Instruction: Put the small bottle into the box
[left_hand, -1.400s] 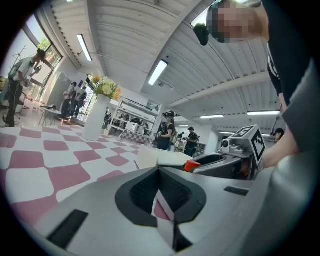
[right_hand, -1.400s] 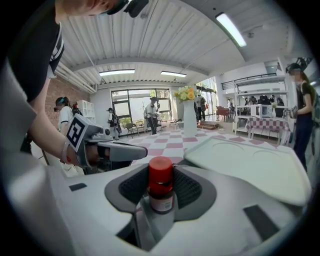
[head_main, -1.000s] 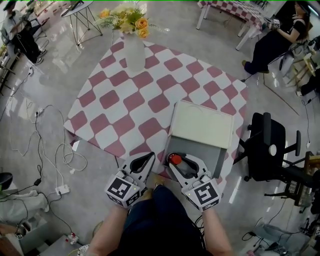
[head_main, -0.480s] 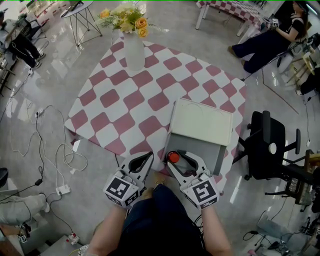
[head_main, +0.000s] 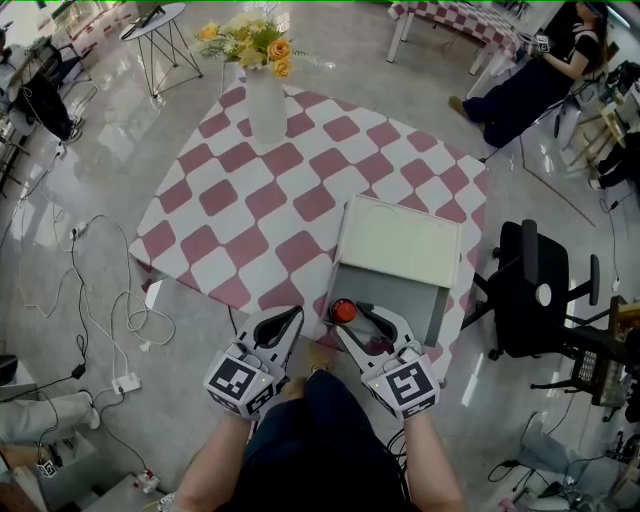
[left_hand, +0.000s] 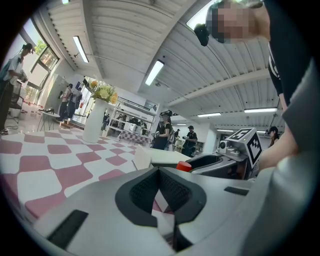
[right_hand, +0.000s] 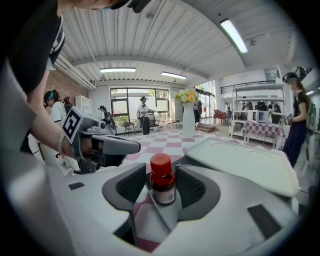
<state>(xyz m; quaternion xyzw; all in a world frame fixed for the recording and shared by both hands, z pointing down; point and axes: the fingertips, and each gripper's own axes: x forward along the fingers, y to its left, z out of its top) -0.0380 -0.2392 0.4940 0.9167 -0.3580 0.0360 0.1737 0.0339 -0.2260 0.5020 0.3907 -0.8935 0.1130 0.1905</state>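
A small brown bottle with a red cap (head_main: 343, 311) (right_hand: 162, 183) stands upright between the jaws of my right gripper (head_main: 351, 318) (right_hand: 162, 173). The jaws are as wide apart as they go, the pads (right_hand: 132, 186) close beside the bottle with a sliver of gap on its left, so I take the gripper as open. The bottle is at the near left corner of the open grey box (head_main: 400, 295), whose white lid (head_main: 402, 243) (right_hand: 240, 160) lies folded back. My left gripper (head_main: 284, 320) (left_hand: 159, 172) hovers just left of it at the table's near edge, shut and empty.
A pink-and-white checked table (head_main: 260, 200) carries the box and a white vase of flowers (head_main: 267, 105) at its far side. A black office chair (head_main: 535, 290) stands to the right. Cables (head_main: 100, 300) trail over the floor on the left. People sit and stand around the room.
My right gripper's jaws have spread a little around the bottle, and the bottle and gripper have shifted slightly forward and left. The left gripper has hardly moved.
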